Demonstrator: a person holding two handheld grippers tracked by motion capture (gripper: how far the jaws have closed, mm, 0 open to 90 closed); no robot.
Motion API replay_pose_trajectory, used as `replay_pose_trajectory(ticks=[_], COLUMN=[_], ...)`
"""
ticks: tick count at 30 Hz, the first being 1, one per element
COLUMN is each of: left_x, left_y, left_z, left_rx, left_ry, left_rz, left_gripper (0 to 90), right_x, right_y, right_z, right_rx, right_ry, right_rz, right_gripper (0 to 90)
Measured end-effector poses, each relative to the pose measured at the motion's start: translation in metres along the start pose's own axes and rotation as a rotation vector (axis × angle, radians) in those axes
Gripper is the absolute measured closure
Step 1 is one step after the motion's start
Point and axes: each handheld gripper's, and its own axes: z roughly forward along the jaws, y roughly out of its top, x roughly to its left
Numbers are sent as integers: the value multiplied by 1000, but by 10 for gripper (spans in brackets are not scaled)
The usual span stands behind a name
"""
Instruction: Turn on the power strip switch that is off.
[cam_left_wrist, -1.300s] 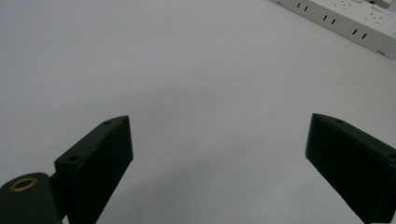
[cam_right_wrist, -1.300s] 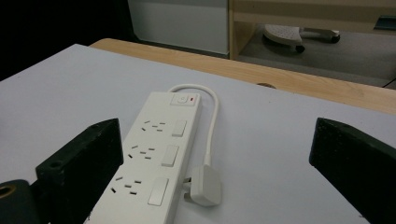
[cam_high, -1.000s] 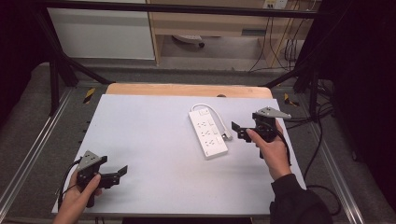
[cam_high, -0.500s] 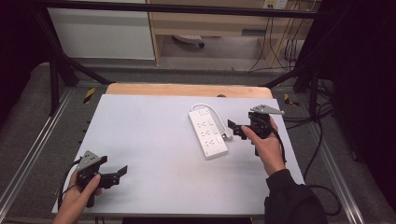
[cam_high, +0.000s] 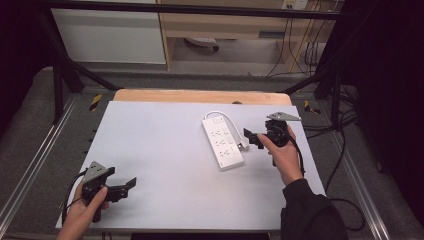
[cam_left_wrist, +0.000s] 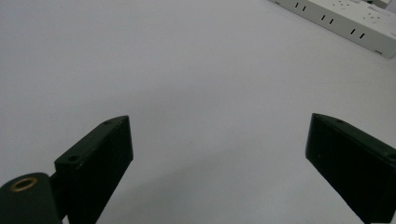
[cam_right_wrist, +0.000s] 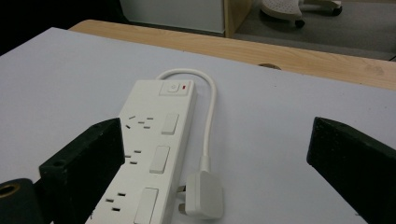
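While the left gripper hangs low over the near left corner of the white table, its jaws stand wide apart with nothing between them. Further right, past the middle, lies the white power strip, flat, with a switch and small red mark at its far end; no lettering can be read on it. Its cord loops back to the white plug, lying just beside the strip. The right gripper hovers by that plug, jaws spread, holding nothing.
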Motion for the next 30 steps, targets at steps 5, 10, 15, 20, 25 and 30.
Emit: replay_pose_trajectory(ticks=[5, 10, 15, 20, 25, 30], left_x=[0, 1, 1, 1, 1, 1], left_y=[0, 0, 0, 0, 0, 0], left_z=[0, 0, 0, 0, 0, -1], left_rx=[-1, 1, 0, 1, 1, 2], left_ry=[0, 5, 4, 5, 4, 3], left_rz=[-1, -4, -5, -4, -4, -4], left_gripper=[77, 75, 75, 75, 75, 76], right_x=[-2, -4, -3, -2, 1, 5], right_y=[-1, -1, -2, -3, -4, -8], right_z=[4, 8, 9, 11, 15, 19], right_rx=[7, 0, 0, -3, 0, 6], right_ry=[7, 31, 37, 38, 43, 50], right_rz=[12, 55, 50, 39, 29, 21], right_gripper=[85, 192, 288, 397, 476, 558])
